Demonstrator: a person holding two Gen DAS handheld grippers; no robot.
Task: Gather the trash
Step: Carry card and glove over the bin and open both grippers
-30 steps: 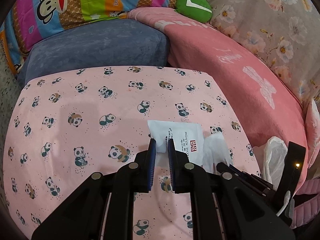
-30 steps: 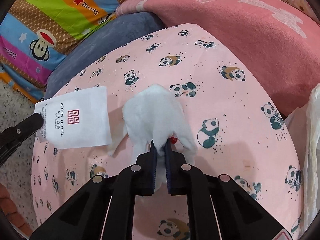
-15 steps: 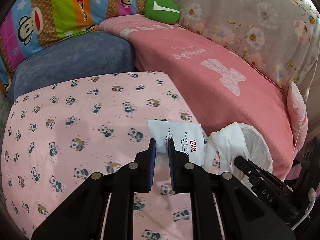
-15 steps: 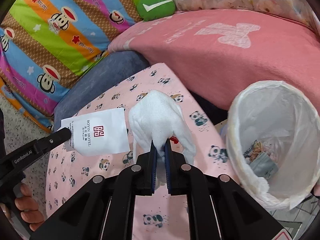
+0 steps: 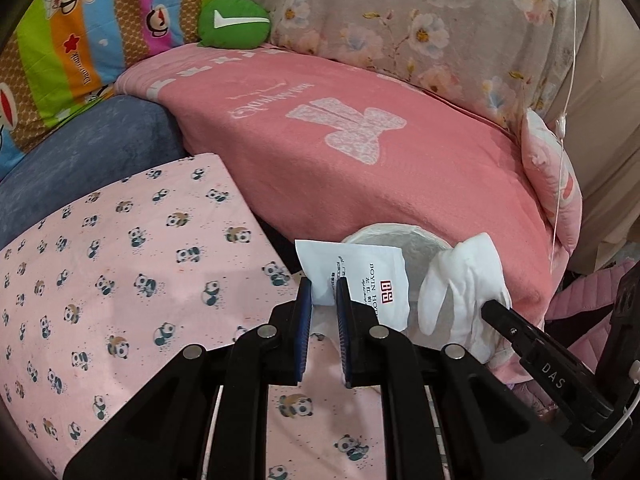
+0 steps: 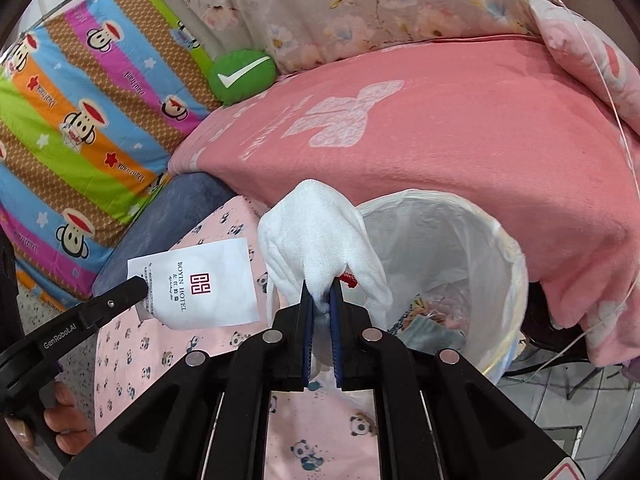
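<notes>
My left gripper (image 5: pixel 323 284) is shut on a white hotel packet (image 5: pixel 360 280) with a red logo, held up beside the near rim of the trash bin (image 5: pixel 404 236). The packet also shows in the right wrist view (image 6: pixel 204 280), gripped at its left edge by the left gripper (image 6: pixel 138 284). My right gripper (image 6: pixel 322 290) is shut on a white cloth glove (image 6: pixel 316 236) and holds it at the left rim of the white-lined bin (image 6: pixel 460 240), which holds some wrappers. The glove also shows in the left wrist view (image 5: pixel 464 276).
A pink panda-print cushion (image 5: pixel 120 272) lies below both grippers. A pink blanket (image 5: pixel 360 152) covers the sofa behind the bin. A blue cushion (image 5: pixel 80 148), a striped monkey pillow (image 6: pixel 80 120) and a green round cushion (image 5: pixel 234 22) lie at the back. A thin cord (image 6: pixel 624 128) hangs right.
Both grippers lifted their items off the panda cushion and swung right. The bin has come into view and the glove and packet now hang at its rim.
</notes>
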